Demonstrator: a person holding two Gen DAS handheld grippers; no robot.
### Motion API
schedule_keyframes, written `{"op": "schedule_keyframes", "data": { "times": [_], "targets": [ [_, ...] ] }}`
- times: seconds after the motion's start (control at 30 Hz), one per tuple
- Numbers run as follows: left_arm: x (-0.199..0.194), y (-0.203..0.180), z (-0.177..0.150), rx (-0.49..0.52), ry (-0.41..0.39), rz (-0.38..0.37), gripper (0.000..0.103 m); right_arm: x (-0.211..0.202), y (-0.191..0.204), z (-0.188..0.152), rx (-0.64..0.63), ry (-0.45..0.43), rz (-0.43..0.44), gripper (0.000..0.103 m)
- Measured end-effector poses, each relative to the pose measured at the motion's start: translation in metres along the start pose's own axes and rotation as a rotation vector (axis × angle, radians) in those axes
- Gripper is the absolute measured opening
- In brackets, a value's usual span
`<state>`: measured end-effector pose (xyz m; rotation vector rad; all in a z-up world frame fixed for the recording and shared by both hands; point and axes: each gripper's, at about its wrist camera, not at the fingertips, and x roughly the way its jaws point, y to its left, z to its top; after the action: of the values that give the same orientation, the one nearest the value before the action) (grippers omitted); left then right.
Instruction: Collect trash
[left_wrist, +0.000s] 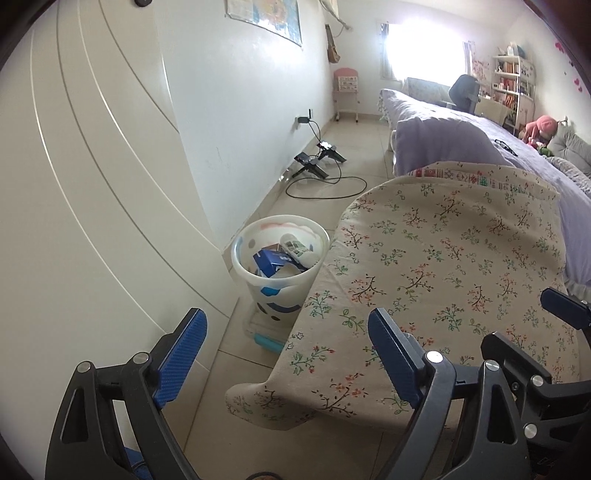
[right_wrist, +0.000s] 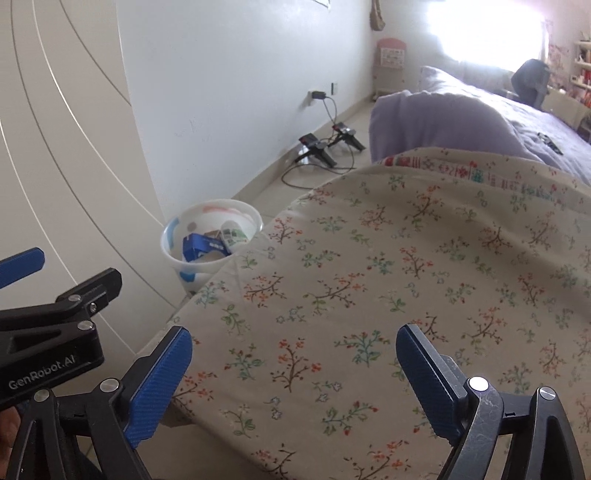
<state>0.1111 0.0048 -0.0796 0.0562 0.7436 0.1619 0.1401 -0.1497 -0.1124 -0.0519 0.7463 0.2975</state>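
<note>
Trash sits in the bin (left_wrist: 280, 254) beside the desk (left_wrist: 436, 266); my left hand-held gripper (left_wrist: 288, 354) and right hand-held gripper (right_wrist: 295, 369) gape empty, so I judge collecting finished.

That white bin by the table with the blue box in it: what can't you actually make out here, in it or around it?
- Bin, bottom: both views, hidden under the blue box and a white bottle.
- Bottle label: too small to read.
- Bin's right side and base: floral tablecloth covers them in the right wrist view.
- Teal thing on the floor: left wrist view, partly under the cloth.
- Window: glare, nothing visible outside.
</note>
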Motion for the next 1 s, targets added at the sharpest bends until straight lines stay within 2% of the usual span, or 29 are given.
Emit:
{"op": "schedule_keyframes", "data": {
  "times": [0.53, 1.0],
  "targets": [
    [0.002, -0.004, -0.001, -0.013, 0.010, -0.050, 0.091, 0.006, -0.003, -0.001, 0.000, 0.009, -0.004, 0.095],
    [0.005, 0.001, -0.001, -0.017, 0.005, -0.050, 0.091, 0.018, 0.005, 0.001, 0.007, 0.032, -0.006, 0.096]
  ]
}}
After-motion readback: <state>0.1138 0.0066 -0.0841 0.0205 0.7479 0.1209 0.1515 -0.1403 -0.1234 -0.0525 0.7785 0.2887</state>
